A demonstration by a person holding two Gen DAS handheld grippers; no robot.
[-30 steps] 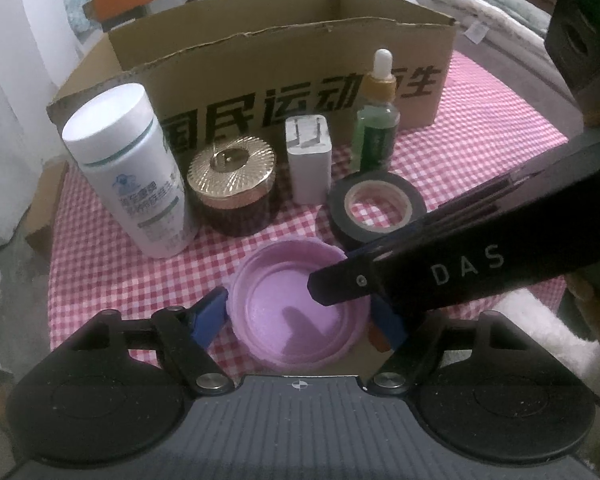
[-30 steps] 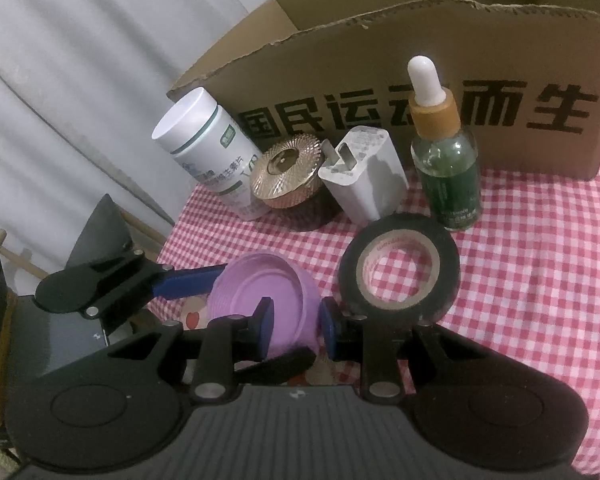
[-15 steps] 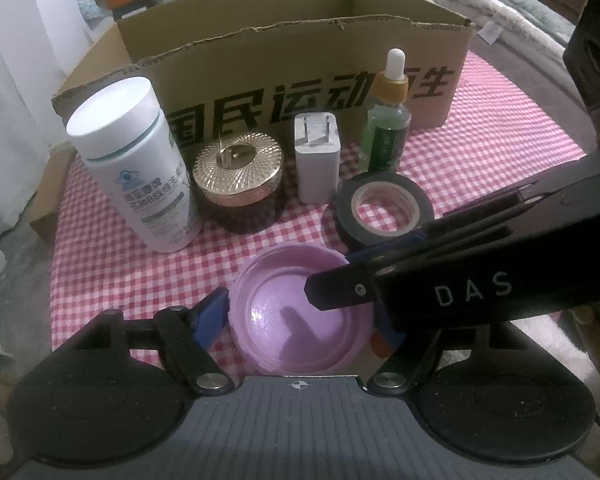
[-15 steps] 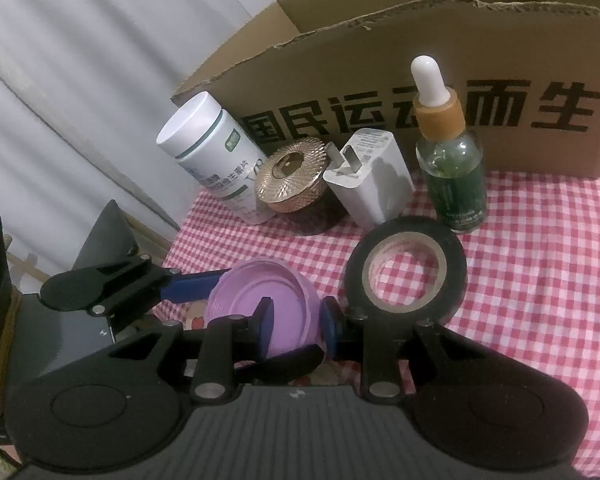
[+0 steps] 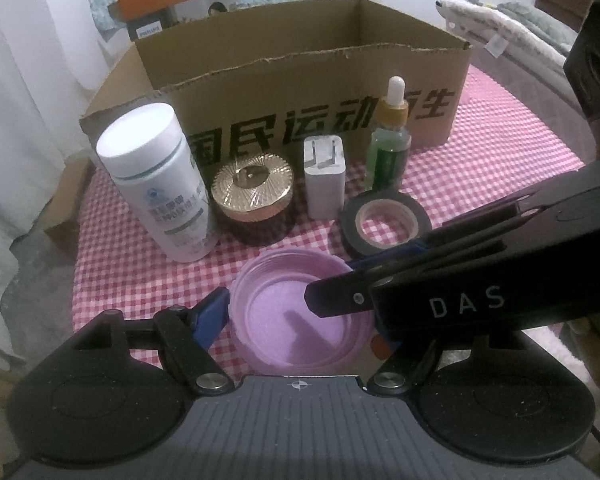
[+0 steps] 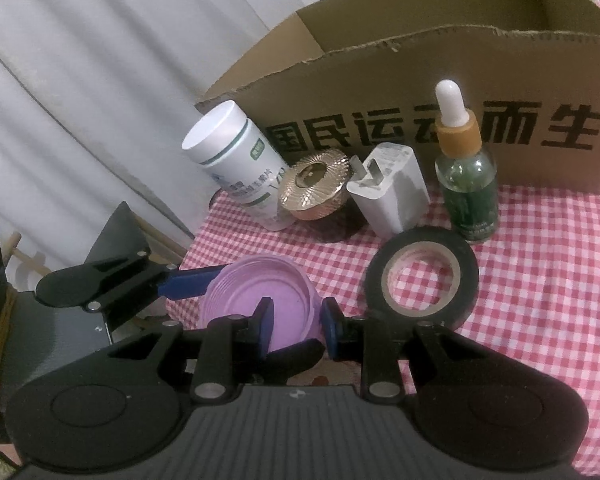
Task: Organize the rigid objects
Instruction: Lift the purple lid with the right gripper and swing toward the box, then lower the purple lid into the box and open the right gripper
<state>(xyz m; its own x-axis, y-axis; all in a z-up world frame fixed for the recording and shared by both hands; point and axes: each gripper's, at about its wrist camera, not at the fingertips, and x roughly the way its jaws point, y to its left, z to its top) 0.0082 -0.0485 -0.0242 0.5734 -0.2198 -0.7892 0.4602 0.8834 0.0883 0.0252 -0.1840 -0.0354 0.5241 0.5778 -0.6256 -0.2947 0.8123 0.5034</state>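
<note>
Near the table edge, both grippers hold the purple lid (image 5: 300, 320)—left gripper (image 5: 300, 316) spanning it, right gripper (image 6: 296, 320) pinching its rim—while five items stay unboxed before the cardboard box (image 5: 320, 92).

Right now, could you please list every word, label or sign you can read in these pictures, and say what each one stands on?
"DAS": white letters on the right gripper's black body, seen from the left wrist view.
"国民运动而生": large black characters on the cardboard box; the dropper bottle partly covers them.
White bottle: a printed label with a blue logo, too small and blurred to read.
Dropper bottle label: too blurred to read.
</note>
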